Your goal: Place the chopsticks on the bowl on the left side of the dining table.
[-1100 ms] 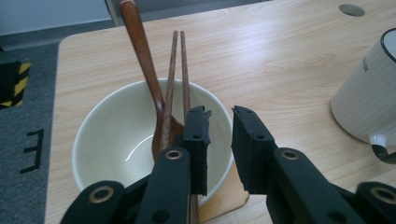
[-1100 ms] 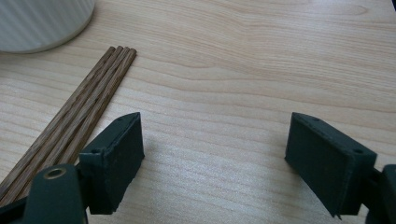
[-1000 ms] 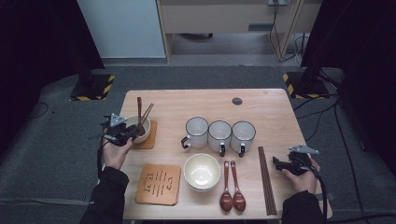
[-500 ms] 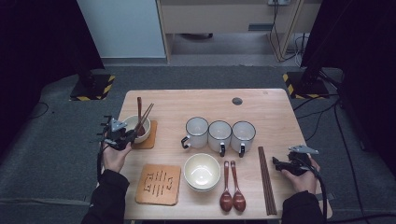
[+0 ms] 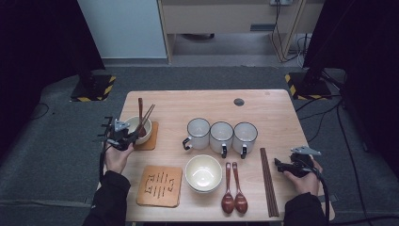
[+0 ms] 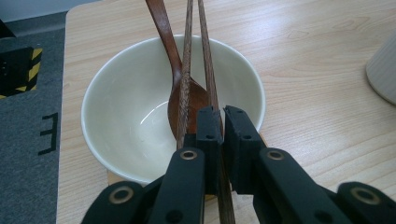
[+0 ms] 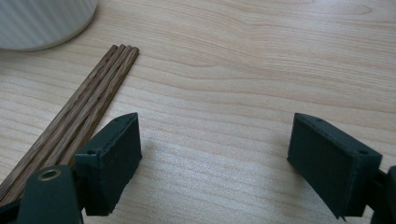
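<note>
A cream bowl [image 5: 146, 130] [image 6: 126, 116] stands on a brown coaster [image 5: 152, 142] at the table's left side. It holds a wooden spoon [image 6: 163, 28] and two chopsticks [image 6: 205, 46] that lean over its near rim. My left gripper [image 5: 134, 137] [image 6: 223, 112] is at that rim. Its jaws have just been closing and are now shut on one chopstick, while the other chopstick passes just left of the jaws. My right gripper [image 5: 277, 165] [image 7: 215, 149] rests open on the table at the right, with bare wood between its jaws.
Three white mugs [image 5: 221, 136] stand in a row mid-table. In front of them are a second bowl [image 5: 203, 173], two wooden spoons [image 5: 234, 193], a patterned coaster [image 5: 160, 186] and several chopsticks [image 5: 268, 183] [image 7: 79, 112] just left of the right gripper.
The left gripper has shifted slightly toward the person at the bowl's near rim and closed on a chopstick. The right hand has stayed still.
</note>
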The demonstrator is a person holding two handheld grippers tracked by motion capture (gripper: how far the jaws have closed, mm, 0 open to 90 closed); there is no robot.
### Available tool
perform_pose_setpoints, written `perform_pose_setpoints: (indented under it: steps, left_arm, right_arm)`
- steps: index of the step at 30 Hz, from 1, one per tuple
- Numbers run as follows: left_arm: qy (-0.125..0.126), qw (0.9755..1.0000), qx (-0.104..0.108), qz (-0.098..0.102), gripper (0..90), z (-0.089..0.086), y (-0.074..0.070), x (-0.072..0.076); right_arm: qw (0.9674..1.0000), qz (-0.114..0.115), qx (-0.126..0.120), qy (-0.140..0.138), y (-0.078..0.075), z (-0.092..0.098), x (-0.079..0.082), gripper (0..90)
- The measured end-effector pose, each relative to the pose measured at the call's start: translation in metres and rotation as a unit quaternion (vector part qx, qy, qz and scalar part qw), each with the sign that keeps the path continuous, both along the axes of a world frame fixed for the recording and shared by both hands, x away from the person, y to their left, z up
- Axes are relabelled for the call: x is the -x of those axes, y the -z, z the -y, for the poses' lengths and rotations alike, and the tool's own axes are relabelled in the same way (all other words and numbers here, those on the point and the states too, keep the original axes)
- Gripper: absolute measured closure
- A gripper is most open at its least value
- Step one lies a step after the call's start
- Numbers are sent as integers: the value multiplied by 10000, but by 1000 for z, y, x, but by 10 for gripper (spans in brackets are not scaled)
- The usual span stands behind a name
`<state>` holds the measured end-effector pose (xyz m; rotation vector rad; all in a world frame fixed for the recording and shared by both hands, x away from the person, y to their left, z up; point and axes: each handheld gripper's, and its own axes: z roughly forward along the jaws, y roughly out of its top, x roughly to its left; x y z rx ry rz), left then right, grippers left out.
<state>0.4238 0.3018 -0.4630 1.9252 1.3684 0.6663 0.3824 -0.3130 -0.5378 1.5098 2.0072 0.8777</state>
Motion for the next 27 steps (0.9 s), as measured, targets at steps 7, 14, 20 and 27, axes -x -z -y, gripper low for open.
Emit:
perform_pose_setpoints:
  steps: [7, 14, 20, 27]
  left_arm:
    - [11, 10000, -67, 9, 841, 0, 0, -1]
    - [8, 10000, -95, 7, 841, -3, 0, -1]
    - [11, 9999, -113, -2, 841, -5, -1, -1]
    - [-13, 9999, -138, 30, 835, -5, -1, 0]
  right_arm:
    - [10000, 1, 1, -1, 0, 0, 0, 173]
    - [10000, -1, -1, -1, 0, 0, 0, 173]
    - [10000, -1, -1, -1, 0, 0, 0, 173]
    - [10000, -1, 0, -1, 0, 0, 0, 173]
